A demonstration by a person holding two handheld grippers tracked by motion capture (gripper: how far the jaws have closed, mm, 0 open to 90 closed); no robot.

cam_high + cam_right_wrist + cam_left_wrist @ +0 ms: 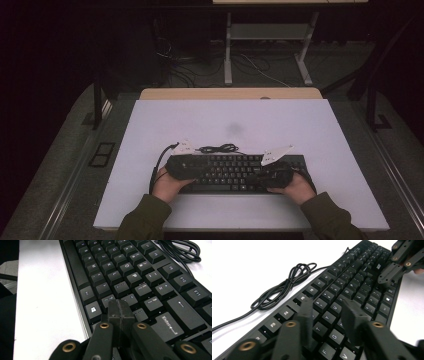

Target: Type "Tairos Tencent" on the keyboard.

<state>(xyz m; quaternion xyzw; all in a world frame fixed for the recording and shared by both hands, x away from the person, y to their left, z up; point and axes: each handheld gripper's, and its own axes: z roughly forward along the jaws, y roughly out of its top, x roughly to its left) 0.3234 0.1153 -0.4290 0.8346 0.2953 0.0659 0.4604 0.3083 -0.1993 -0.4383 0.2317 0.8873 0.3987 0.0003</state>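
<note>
A black keyboard (pixel 232 172) lies near the front edge of the white table, and its black cable (pixel 218 148) is coiled just behind it. My left gripper (pixel 192 168) hovers over the keyboard's left half. In the left gripper view it (pixel 328 303) stands open above the letter keys (pixel 329 317), with nothing between its fingers. My right gripper (pixel 258 175) is over the keyboard's right half. In the right gripper view it (pixel 120 306) is shut with nothing in it, its tip low over the keys beside the Windows key (pixel 93 310). The right gripper (pixel 393 267) also appears in the left gripper view.
The white tabletop (pixel 230 120) has bare room behind and to both sides of the keyboard. A wooden edge (pixel 230 93) runs along its far side. Beyond it are a desk frame (pixel 227 55) and loose floor cables (pixel 190 70). Green sleeves (pixel 145 220) come in from the bottom.
</note>
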